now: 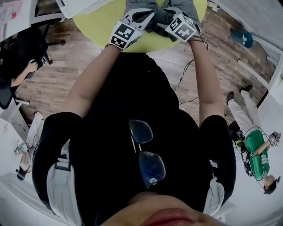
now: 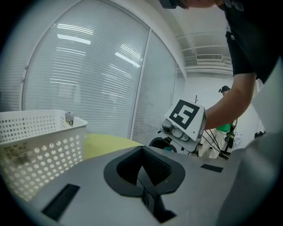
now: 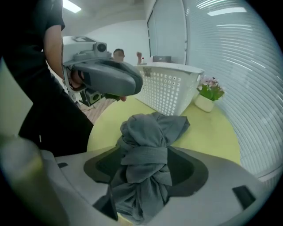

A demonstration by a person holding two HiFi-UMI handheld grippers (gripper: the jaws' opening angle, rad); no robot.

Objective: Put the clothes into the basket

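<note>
A grey garment [image 3: 148,141], bunched and knotted, lies on the yellow-green round table [image 3: 212,128]. It sits between the jaws of my right gripper [image 3: 145,174], which stand apart with dark gaps on both sides of the cloth. In the head view the garment [image 1: 159,20] shows between both grippers at the table's near edge. My left gripper [image 2: 143,167] has its pads closed together with nothing between them. It hangs above the table beside the right gripper [image 1: 171,12]. The white perforated basket [image 3: 170,86] stands further back on the table, seen also at the left of the left gripper view as the basket [image 2: 35,141].
A small white pot with a flowering plant [image 3: 208,95] stands beside the basket near the blinds. A person in green [image 1: 256,159] stands on the wooden floor at the right, and another person sits by a black chair [image 1: 22,70] at the left. Cables run across the floor.
</note>
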